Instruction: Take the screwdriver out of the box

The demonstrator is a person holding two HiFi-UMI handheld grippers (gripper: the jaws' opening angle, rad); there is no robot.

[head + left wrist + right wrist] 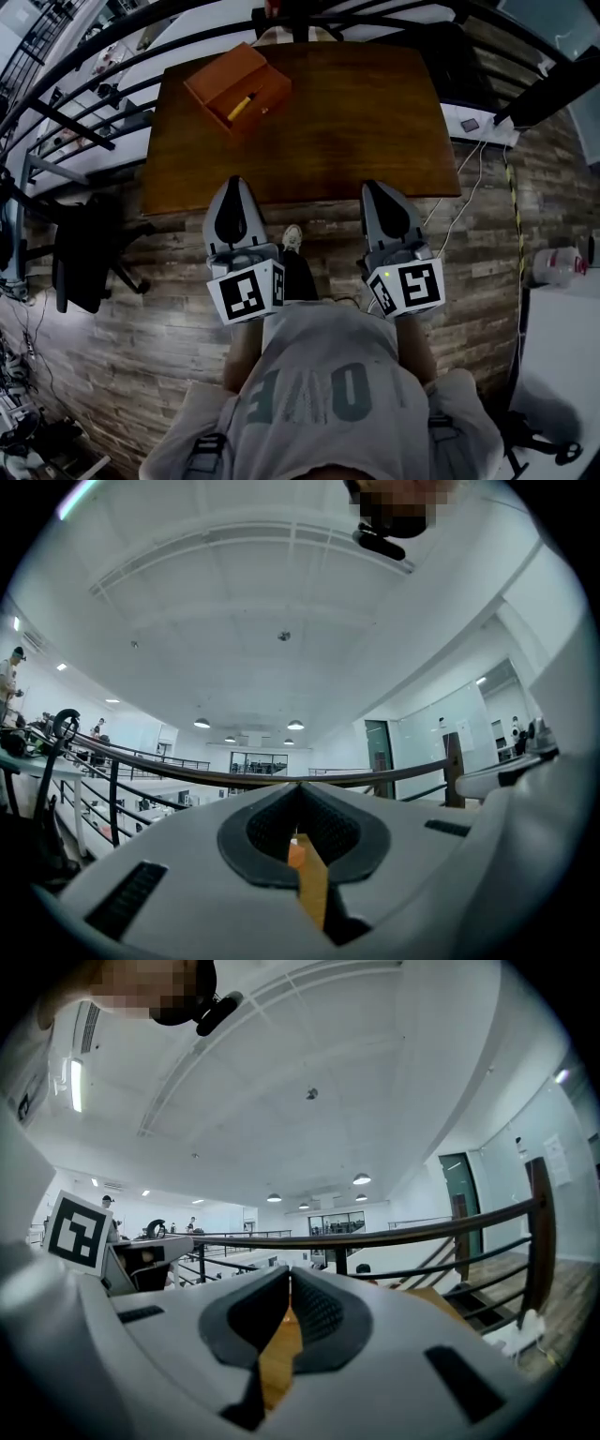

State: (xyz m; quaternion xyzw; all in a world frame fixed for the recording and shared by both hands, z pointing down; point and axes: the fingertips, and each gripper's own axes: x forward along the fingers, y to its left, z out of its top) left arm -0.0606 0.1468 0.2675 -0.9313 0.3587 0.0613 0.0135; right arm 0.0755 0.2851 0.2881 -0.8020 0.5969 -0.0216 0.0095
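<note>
Head view
Table (356,122): dark wood, across the upper middle of the frame, on a plank floor (169,309).
Box (239,89): open, orange-brown, set at an angle on the table's upper left corner.
Screwdriver (242,105): lying inside the box, yellow handle showing, untouched.
Left gripper (234,185): centre left, held about level, tip just over the table's near edge, well short of the box; jaws pressed together, nothing between them.
Right gripper (374,189): centre right, side by side with the left, same level pose, tip at the table's near edge; jaws clenched and empty.
Arms: both forearms drawn in close beside the grey shirt (319,394) at the bottom of the frame.

Left gripper view
Jaws: tips meet at lower centre, gripping nothing; a sliver of orange box and brown table shows through the slot below them.
Background: a dark railing (375,775) crosses the middle, with a white ceiling (281,592) filling the upper frame.

Right gripper view
Jaws: closed tip to tip at lower centre, empty; table wood shows in the slot.
Marker cube (77,1232): the left gripper's, at the left edge.
Background: railing across the middle, ceiling above.
</note>
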